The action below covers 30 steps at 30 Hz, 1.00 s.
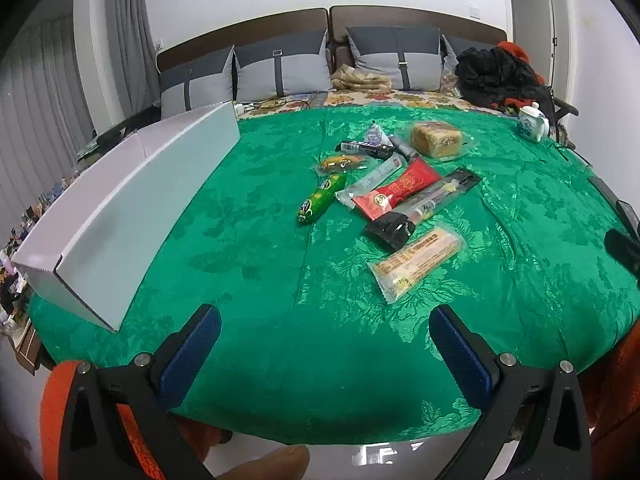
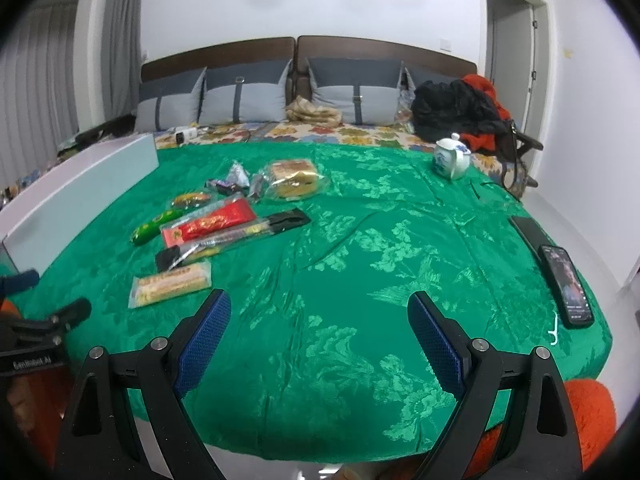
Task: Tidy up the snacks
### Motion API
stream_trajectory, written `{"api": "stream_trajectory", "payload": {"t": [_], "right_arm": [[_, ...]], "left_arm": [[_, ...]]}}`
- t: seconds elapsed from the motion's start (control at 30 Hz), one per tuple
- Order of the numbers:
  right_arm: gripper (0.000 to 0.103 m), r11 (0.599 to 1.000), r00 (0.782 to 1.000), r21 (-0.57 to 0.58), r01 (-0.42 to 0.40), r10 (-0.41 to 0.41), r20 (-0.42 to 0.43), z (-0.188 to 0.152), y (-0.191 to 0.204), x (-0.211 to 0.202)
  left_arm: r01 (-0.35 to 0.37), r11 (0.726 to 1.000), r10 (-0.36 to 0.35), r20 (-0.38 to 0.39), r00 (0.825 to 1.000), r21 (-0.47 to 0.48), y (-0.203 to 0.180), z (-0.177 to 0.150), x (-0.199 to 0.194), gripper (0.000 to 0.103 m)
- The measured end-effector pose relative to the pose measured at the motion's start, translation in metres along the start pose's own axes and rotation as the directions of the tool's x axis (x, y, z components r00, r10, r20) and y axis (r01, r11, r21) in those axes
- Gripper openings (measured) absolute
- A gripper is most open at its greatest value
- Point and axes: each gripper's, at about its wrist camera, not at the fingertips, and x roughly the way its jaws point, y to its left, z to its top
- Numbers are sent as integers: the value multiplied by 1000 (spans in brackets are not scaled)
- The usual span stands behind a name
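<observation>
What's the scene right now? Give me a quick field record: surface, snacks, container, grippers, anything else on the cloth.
surface: green cloth
snacks: loose pile left of centre, including red packet, green tube, bread pack, biscuit pack
container: white box, at left edge
left gripper: open, empty
right gripper: open, empty
other: teapot, phone

Black two-finger grippers, orange fuzzy sleeves

The left gripper (image 1: 325, 336) and right gripper (image 2: 319, 324) have black angular fingers, blue textured pads (image 2: 204, 340) on their inner faces, silver screws (image 2: 159, 343) behind, and orange sleeves (image 2: 588, 424) outside the fingers.
</observation>
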Motion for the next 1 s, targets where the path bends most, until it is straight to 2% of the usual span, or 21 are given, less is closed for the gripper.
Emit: {"api": "stream_trajectory", "payload": {"t": [0.27,0.37,0.43,0.57,0.67,0.83,1.0], "right_arm": [[92,999,1000,-43,12,-12,10,-2,5,-1],[92,998,999,-55,17,-15,34,0,7,-6],[92,999,999,-48,7,-4,52,0,4,-13],[92,999,1000,-37,10,-9,26,-1,-3,-8],[92,1000,1000,-22,-1,1,15,-1,-4,-5],[92,999,999,-44,-29,31,31,0,5,-6],[92,997,999,-65,-45,46,22,-1,11,-3]], "left_arm": [[29,1000,-29,38,999,3,-2,4,-10,103],[35,999,-35,13,999,4,-2,5,-8,103],[20,1000,-20,10,1000,11,-3,4,-7,103],[28,999,-28,5,1000,-22,1,3,-8,103],[14,1000,-14,13,1000,-3,1,1,-9,103],[11,1000,-11,-21,1000,13,-1,-2,-2,103],[-6,1000,6,11,1000,28,-2,-2,-7,103]]}}
